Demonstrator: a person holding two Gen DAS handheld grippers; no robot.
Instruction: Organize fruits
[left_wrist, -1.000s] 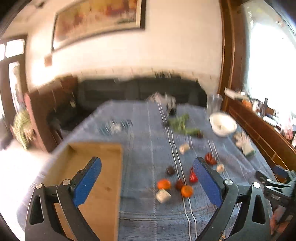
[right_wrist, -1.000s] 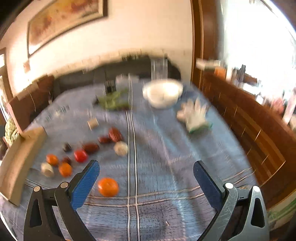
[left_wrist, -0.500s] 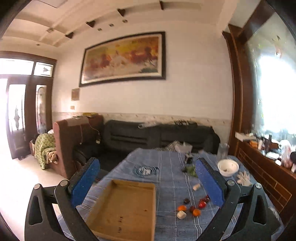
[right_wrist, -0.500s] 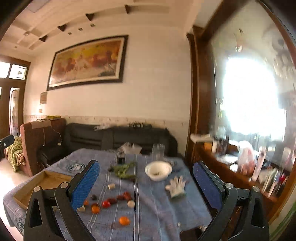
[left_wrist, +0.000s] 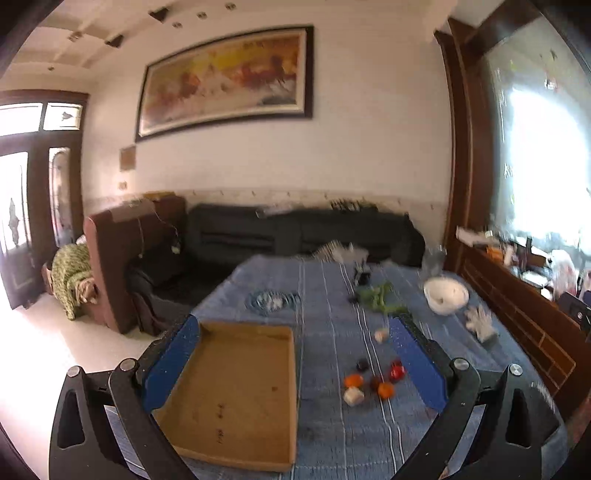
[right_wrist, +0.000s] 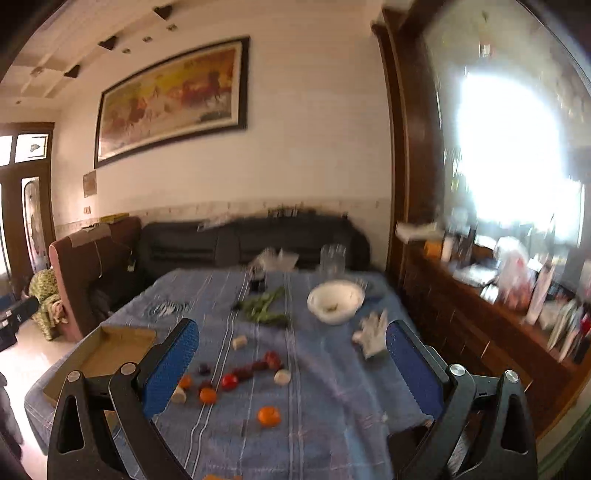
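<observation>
Cardboard tray (left_wrist: 236, 387) left — white bowl (right_wrist: 335, 301), glove (right_wrist: 370, 338) beyond scattered fruits (right_wrist: 229, 380).

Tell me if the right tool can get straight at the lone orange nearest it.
Probably yes. The right tool is open and holds nothing, and the orange lies alone on bare tablecloth, apart from the other fruits.

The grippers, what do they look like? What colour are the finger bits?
Both look alike. The left gripper and right gripper each have two flat, bright blue finger pads with a bumpy texture. The pads sit on black frames with triangle-shaped holes and round silver bolts. No cables, labels or sleeves show.
</observation>
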